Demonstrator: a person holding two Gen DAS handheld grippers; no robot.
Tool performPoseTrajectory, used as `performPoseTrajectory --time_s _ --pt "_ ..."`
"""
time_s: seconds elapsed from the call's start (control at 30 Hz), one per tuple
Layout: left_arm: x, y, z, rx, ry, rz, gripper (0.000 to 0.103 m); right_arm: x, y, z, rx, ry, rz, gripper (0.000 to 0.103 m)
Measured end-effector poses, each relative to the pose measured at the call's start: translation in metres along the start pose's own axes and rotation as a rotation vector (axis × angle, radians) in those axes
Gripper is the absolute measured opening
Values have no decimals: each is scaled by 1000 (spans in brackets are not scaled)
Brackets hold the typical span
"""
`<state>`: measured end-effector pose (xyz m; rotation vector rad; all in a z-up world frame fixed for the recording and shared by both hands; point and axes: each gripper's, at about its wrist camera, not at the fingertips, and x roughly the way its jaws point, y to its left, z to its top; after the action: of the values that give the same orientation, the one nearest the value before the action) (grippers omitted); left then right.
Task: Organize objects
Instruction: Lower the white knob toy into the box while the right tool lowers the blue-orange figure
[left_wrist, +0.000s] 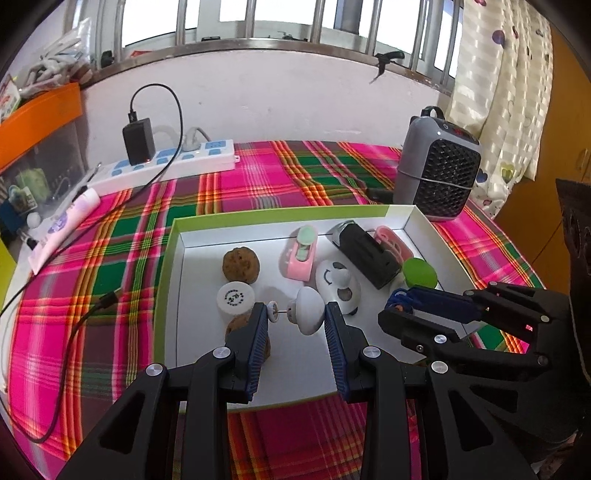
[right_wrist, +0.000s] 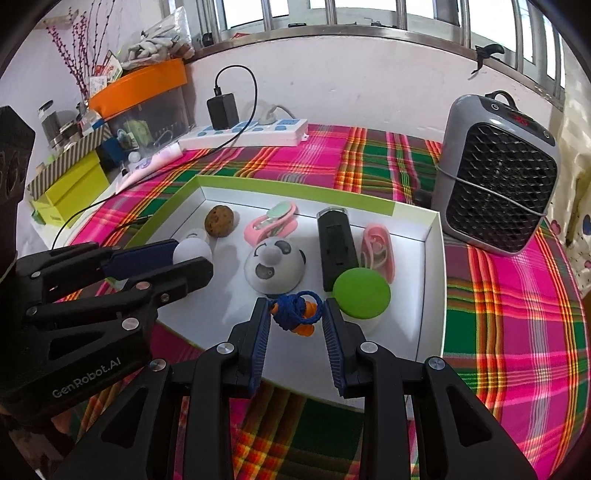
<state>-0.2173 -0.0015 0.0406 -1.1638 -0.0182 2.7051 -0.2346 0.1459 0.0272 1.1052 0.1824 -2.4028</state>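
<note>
A: In your left wrist view, what did your left hand-held gripper (left_wrist: 295, 317) have?

B: Your fingers stood partly apart around the white mushroom-shaped knob (left_wrist: 308, 309), one pad on the dome side, the other by the small white cap (left_wrist: 273, 311) at the end of its thin pin. Whether the pads were actually pressing on it I could not tell. It sat over the floor of the white tray (left_wrist: 295, 369) with the green rim, which lay on the plaid-covered tabletop (left_wrist: 122, 280).

A: And around it?

B: A white round jar (left_wrist: 235, 296) and a brown ball (left_wrist: 241, 264) lay to the left, a panda-faced dome (left_wrist: 338, 282) just to the right, and a pink clip (left_wrist: 301, 254), a black box (left_wrist: 367, 254) and a green lid (left_wrist: 420, 272) farther back. Your right hand-held gripper (left_wrist: 397, 308) came in from the right, low in the tray near the green lid.

A: What about the right wrist view?

B: Your right hand-held gripper (right_wrist: 297, 321) was moderately open, its pads flanking the blue cord (right_wrist: 293, 308) tangled with orange pieces (right_wrist: 306, 326) on the tray (right_wrist: 432, 295) floor; contact was unclear. The green lid (right_wrist: 361, 298) sat just to its right, the panda-faced dome (right_wrist: 275, 267) behind. Your left hand-held gripper (right_wrist: 195, 258) reached in from the left with the white knob (right_wrist: 192, 251) between its fingers. A grey heater (right_wrist: 496, 181) stood beyond the tray's right corner.
</note>
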Motion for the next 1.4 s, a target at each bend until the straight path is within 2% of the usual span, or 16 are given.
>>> performPoseTrajectory --time_s 0.67,0.97,1.4 --pt "29 1 11 73 42 52 30 13 -2 4 -28 20 -18 30" --pt "36 2 11 69 54 58 30 18 1 6 -57 12 -52 30" --pt "40 4 10 67 61 69 30 18 0 6 -57 12 -51 30"
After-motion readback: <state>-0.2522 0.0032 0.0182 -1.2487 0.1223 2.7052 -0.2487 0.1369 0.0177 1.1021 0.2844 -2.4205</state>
